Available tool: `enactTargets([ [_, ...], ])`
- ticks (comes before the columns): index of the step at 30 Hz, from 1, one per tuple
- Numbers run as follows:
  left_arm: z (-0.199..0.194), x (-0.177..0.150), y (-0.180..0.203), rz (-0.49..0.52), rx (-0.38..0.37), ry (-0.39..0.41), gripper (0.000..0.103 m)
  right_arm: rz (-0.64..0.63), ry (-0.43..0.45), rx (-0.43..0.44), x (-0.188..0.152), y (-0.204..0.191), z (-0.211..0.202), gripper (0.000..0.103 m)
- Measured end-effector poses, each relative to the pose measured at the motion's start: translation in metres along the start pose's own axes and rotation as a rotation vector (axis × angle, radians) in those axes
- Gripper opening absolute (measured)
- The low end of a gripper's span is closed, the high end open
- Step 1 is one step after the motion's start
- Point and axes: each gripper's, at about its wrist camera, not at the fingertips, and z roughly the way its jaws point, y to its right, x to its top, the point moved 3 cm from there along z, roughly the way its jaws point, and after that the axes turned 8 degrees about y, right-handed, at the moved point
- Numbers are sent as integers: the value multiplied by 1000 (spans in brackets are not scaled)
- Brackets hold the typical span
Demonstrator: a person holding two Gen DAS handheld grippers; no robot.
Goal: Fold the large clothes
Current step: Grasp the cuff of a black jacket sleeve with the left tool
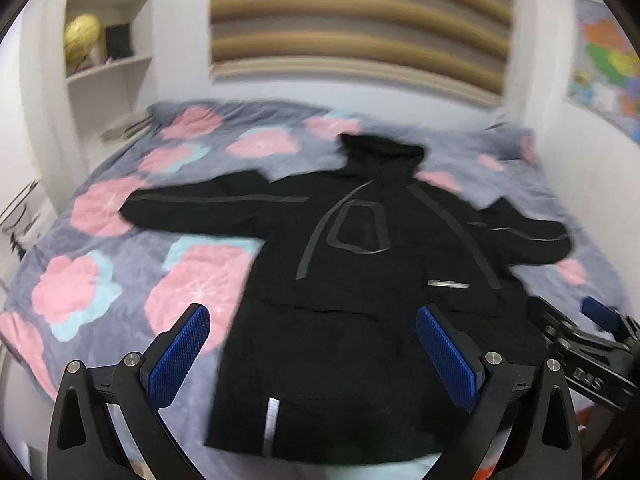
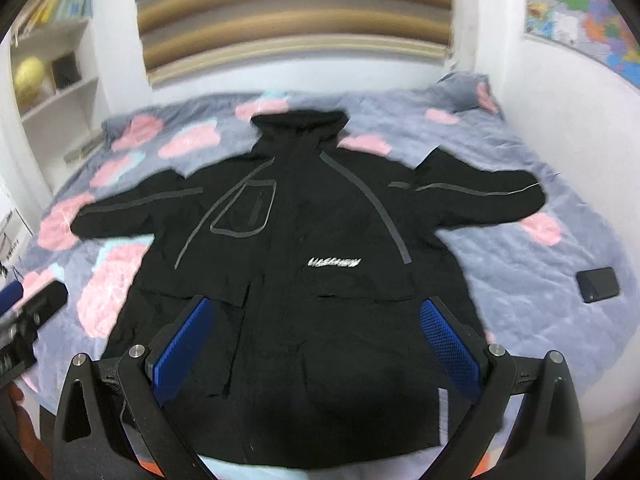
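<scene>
A large black jacket (image 1: 352,280) (image 2: 304,272) with grey stripes and a white chest logo lies flat and face up on the bed, both sleeves spread sideways, collar at the far end. My left gripper (image 1: 312,332) hovers open above its hem, left of centre, blue pads wide apart with nothing between them. My right gripper (image 2: 316,324) is open too, above the lower middle of the jacket. The right gripper (image 1: 592,332) shows at the right edge of the left wrist view, and the left gripper (image 2: 28,312) shows at the left edge of the right wrist view.
The bed (image 1: 100,280) (image 2: 540,280) has a grey cover with pink and blue flowers. A black phone-like object (image 2: 598,284) lies on it right of the jacket. White shelves (image 1: 108,60) stand far left, a striped headboard (image 1: 360,28) behind, a map (image 2: 580,8) on the right wall.
</scene>
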Motion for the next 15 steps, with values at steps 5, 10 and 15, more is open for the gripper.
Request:
enactTargets([
  [5, 71, 1, -69, -84, 91, -29, 103, -137, 16, 35, -21, -39, 72, 103],
  [10, 128, 22, -161, -144, 241, 72, 103, -266, 29, 104, -41, -77, 142, 103],
  [15, 175, 44, -248, -260, 271, 108, 103, -261, -48, 131, -49, -92, 193, 103],
])
